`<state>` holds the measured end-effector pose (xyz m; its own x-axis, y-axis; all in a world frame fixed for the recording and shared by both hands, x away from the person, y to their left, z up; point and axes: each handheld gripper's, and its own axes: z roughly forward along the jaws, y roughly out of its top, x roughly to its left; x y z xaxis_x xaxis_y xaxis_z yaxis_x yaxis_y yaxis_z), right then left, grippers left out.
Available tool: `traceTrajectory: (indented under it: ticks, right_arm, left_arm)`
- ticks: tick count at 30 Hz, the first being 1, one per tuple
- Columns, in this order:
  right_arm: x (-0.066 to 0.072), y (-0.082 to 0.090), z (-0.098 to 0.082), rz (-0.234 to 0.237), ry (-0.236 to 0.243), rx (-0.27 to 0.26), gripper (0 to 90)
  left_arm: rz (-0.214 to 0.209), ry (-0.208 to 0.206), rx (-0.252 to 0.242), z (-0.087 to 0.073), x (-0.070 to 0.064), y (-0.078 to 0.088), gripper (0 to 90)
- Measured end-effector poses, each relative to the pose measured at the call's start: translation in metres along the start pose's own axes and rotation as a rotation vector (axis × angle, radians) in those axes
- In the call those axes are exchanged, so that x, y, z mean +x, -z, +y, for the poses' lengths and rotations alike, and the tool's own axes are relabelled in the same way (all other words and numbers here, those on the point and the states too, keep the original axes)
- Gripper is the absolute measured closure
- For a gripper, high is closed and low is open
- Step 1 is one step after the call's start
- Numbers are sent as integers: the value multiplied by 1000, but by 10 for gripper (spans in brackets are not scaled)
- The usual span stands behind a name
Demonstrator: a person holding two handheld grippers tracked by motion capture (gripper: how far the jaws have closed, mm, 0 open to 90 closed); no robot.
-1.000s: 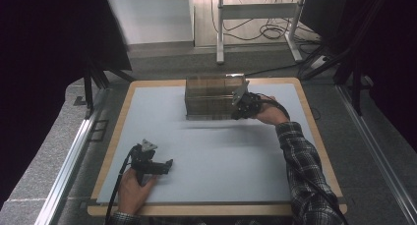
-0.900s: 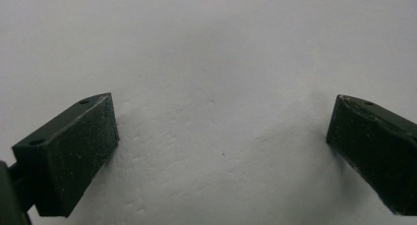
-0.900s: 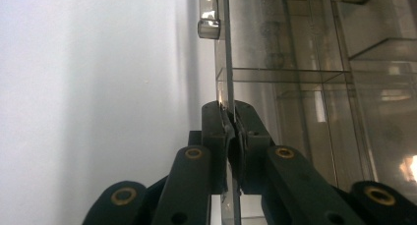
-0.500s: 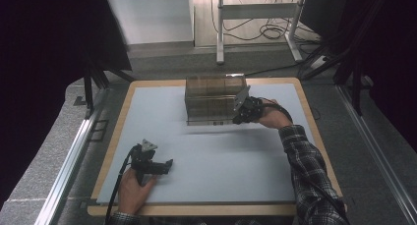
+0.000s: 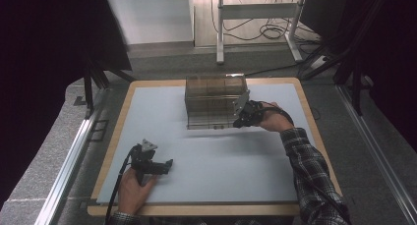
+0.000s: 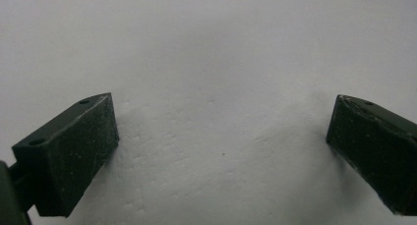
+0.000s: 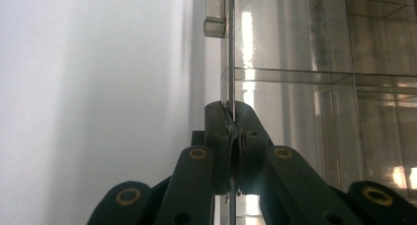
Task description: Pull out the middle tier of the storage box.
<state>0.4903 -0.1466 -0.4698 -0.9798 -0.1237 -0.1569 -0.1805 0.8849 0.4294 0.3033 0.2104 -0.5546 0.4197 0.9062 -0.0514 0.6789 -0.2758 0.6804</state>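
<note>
A clear plastic box [image 5: 211, 99] with inner compartments stands at the back middle of the white table top [image 5: 147, 112], with a blurred shadow just under its near edge. My right gripper [image 5: 239, 120] is at the box's right near corner. In the right gripper view my right gripper [image 7: 231, 119] is shut on the thin clear wall [image 7: 230, 48] of the box, which runs straight up between the pads. My left gripper [image 5: 168, 164] rests on the table at the near left. Its jaws stand wide open over bare white surface in the left gripper view [image 6: 221, 131].
A wooden rim [image 5: 123, 107] frames the white top. Metal rails [image 5: 69, 156] run along the left side and another along the right. Beyond the table's far edge are desk legs and cables [image 5: 260, 31] on the floor.
The right hand and the box's near edge have shifted a little towards the near side, and a shadow now shows under the box. The left gripper has stayed put.
</note>
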Motion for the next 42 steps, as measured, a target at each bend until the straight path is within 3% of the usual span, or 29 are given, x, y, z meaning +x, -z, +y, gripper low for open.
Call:
traceTrajectory:
  ticks: [10,32,42]
  right_arm:
    - [3,-3,-2,-5,-8,-3,862]
    - [10,3,4,-49,-41,-67,729]
    - [16,8,9,-91,-54,-86,666]
  left_arm:
    - [0,-1,0,0,0,0,0]
    - [0,-2,0,0,0,0,0]
    - [0,-2,0,0,0,0,0]
